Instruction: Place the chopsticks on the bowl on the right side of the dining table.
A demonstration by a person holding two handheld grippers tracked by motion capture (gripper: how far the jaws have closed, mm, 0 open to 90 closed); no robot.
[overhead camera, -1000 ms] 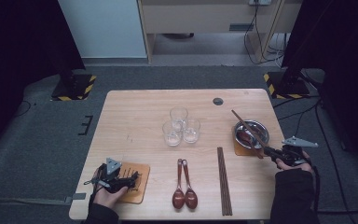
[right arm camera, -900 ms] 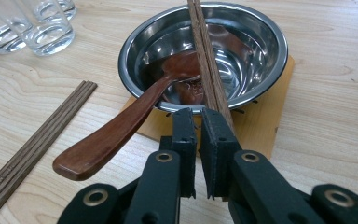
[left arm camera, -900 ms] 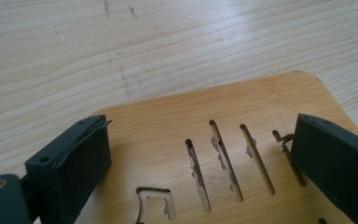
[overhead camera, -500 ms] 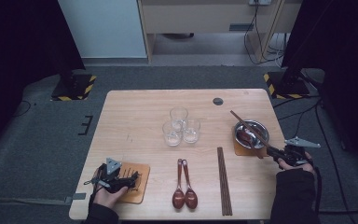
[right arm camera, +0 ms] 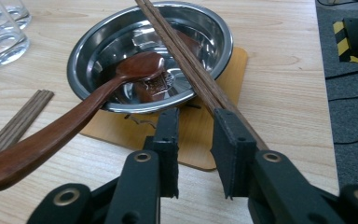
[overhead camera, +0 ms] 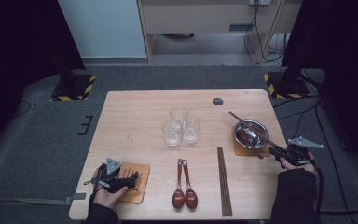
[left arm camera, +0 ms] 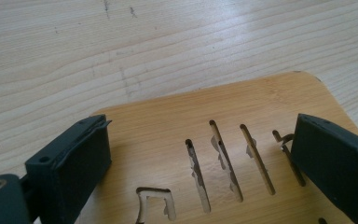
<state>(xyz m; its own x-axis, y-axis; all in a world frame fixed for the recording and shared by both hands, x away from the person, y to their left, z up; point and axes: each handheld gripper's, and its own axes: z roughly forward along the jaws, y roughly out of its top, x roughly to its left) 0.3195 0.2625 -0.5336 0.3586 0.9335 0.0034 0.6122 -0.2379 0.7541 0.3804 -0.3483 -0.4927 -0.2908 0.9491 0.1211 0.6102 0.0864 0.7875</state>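
- Table (overhead camera: pixel 135 116) carries everything. The work in hand sits directly ahead of the right gripper (right arm camera: pixel 196 121), at the table's right edge.
- Steel bowl (right arm camera: pixel 216 32) stands just ahead of the right gripper on a wooden coaster (right arm camera: pixel 228 74). It holds the head of a wooden spoon (right arm camera: pixel 65 126), whose handle leans over the rim and runs back past the gripper's left side. Dark reflections on the bowl's floor make it unclear whether there is any liquid in it.
- Slotted coaster (left arm camera: pixel 168 112) lies flat under the left gripper (left arm camera: pixel 205 140), whose jaws stand wide apart above it and grip nothing.
- Three glasses (right arm camera: pixel 2 35) stand well off to the right gripper's left and look empty.
- Chopsticks (right arm camera: pixel 182 56), a dark wooden pair, bridge the bowl from the far rim to the near one, and their near end reaches the gripper's right-hand jaw. The right jaws have just been opening. They stand narrowly parted, the gap shows the coaster below, and the pads do not clamp the sticks.
- The pair probably handles as light, stiff and smooth, so it is apt to roll or slide on the polished rim. The best hold is likely across both sticks at the thick near end, so they stay together.
- A second pair (right arm camera: pixel 18 121) lies flat on the table to the gripper's left.
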